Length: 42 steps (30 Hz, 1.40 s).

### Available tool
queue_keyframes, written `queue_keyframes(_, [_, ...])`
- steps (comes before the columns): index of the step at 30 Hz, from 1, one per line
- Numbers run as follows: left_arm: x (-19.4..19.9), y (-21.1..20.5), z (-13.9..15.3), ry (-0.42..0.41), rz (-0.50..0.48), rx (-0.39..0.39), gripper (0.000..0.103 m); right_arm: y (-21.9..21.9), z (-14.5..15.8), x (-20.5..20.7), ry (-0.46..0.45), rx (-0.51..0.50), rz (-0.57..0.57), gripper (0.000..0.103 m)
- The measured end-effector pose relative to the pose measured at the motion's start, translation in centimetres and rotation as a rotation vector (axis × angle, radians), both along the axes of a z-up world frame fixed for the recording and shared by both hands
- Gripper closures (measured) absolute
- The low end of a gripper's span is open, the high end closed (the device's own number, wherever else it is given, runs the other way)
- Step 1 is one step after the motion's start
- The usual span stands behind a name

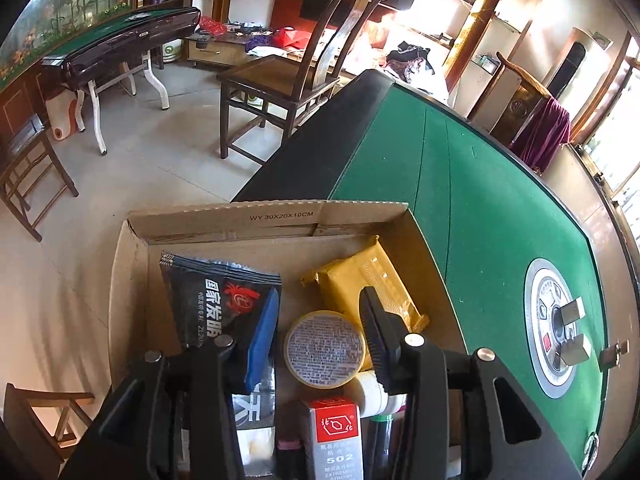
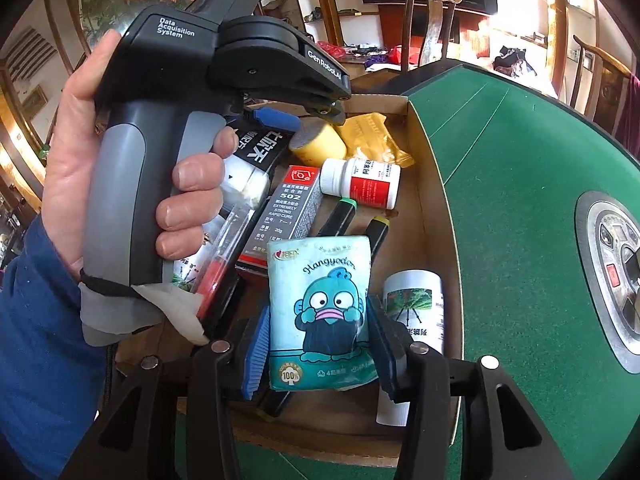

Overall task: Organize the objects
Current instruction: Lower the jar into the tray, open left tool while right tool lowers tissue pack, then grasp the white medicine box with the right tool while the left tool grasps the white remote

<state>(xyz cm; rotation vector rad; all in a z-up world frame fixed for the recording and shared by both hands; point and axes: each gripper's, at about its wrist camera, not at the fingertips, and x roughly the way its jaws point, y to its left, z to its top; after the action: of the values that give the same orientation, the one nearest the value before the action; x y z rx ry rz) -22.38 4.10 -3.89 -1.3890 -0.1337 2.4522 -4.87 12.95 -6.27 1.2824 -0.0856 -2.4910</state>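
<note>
A cardboard box (image 1: 132,264) sits on the green table and holds several items. My left gripper (image 1: 320,320) is open above it, over a round yellow tin (image 1: 325,349), with a black sachet (image 1: 208,300), a yellow packet (image 1: 360,284) and a 502 glue box (image 1: 336,436) around it. My right gripper (image 2: 320,336) is shut on a tissue pack (image 2: 320,304) with a blue cartoon figure, held above the box (image 2: 434,216). The left gripper's body (image 2: 192,92) shows in the right wrist view, held by a hand.
In the box also lie a white pill bottle (image 2: 360,182), two black markers (image 2: 340,216) and a white canister (image 2: 416,312). The green felt table (image 1: 480,208) has a round metal centre panel (image 1: 556,328). Chairs (image 1: 288,76) and a second table (image 1: 120,44) stand beyond.
</note>
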Motion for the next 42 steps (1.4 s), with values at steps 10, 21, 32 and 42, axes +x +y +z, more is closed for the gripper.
queue_keyframes(10, [1.4,-0.3,1.0,0.009,-0.017,0.045,0.047,0.9,1.1,1.0,0.038,-0.061,0.004,0.046])
queue_keyframes(21, [5.0,-0.1,3.0,0.06,-0.047,0.097,0.043,3.9,2.8,3.4,0.08,-0.124,-0.026,0.046])
queue_keyframes(32, [9.9,4.1,4.5,0.078,-0.141,0.122,0.042,11.2,3.4,6.3,0.103,-0.171,-0.136,0.046])
queue_keyframes(42, [16.4,12.9,4.2,0.089,-0.3,0.175,0.037,30.0,4.7,7.4,0.142,-0.195,-0.525,0.041])
